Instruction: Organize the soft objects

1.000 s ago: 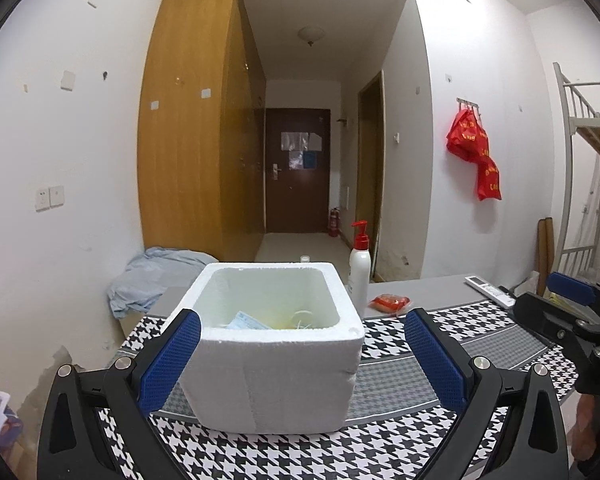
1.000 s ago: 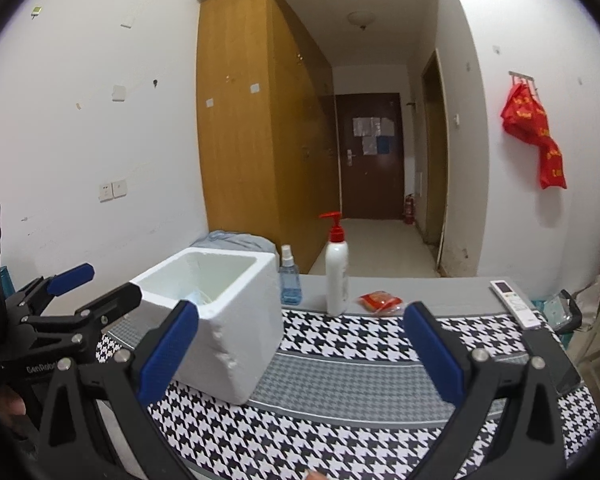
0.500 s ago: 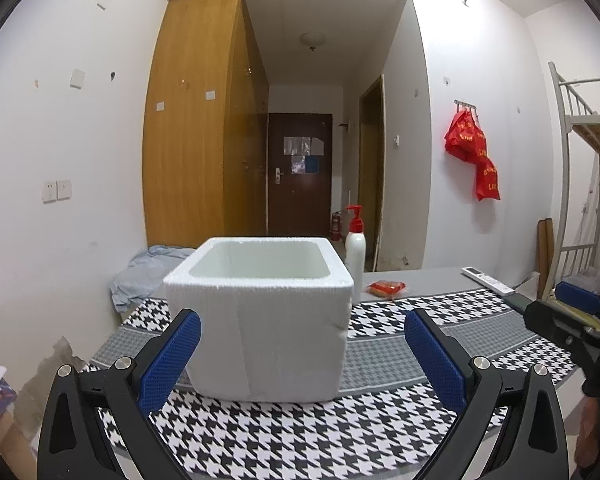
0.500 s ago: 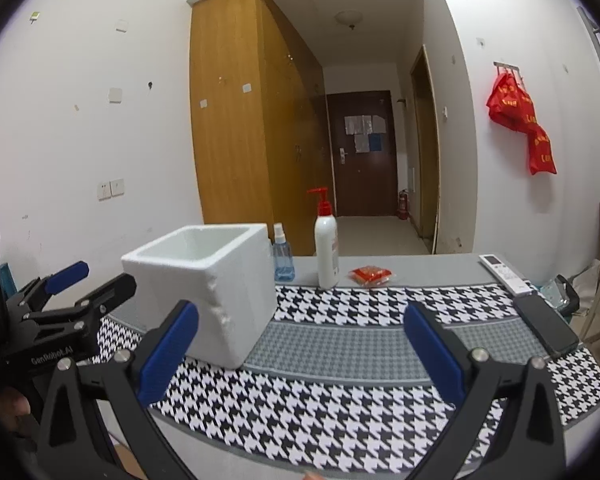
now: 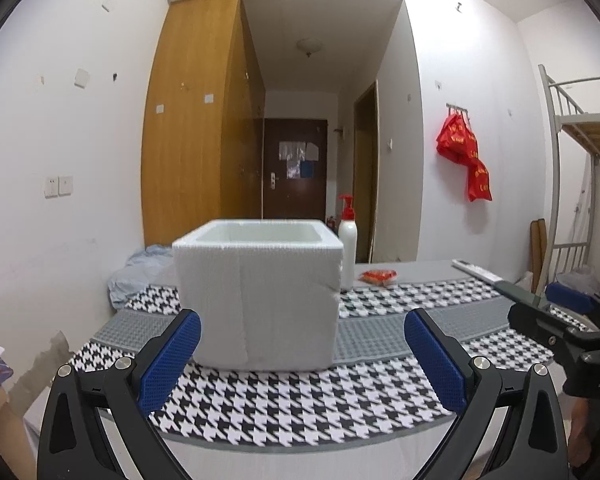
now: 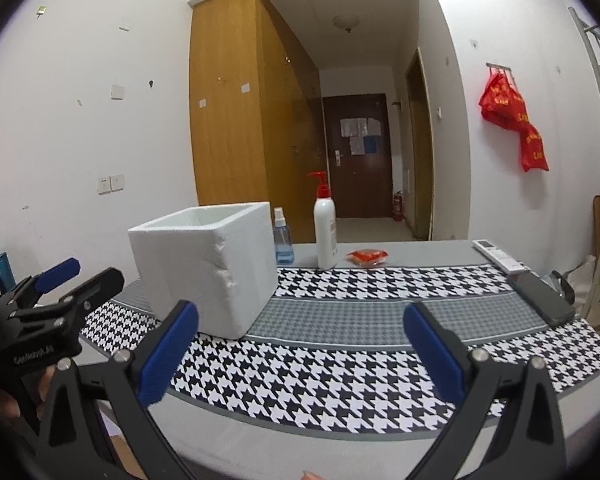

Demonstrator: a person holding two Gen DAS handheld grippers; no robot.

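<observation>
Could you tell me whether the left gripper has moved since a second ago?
Yes. The left gripper has dropped: the foam box interior showed earlier, and now only its rim and front wall show.

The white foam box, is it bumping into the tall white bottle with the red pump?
Apart. The right wrist view shows the foam box and pump bottle separated, with a small blue spray bottle between them.

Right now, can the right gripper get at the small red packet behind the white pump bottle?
Probably yes: the right gripper is open, and only bare houndstooth cloth lies before the small red packet.
</observation>
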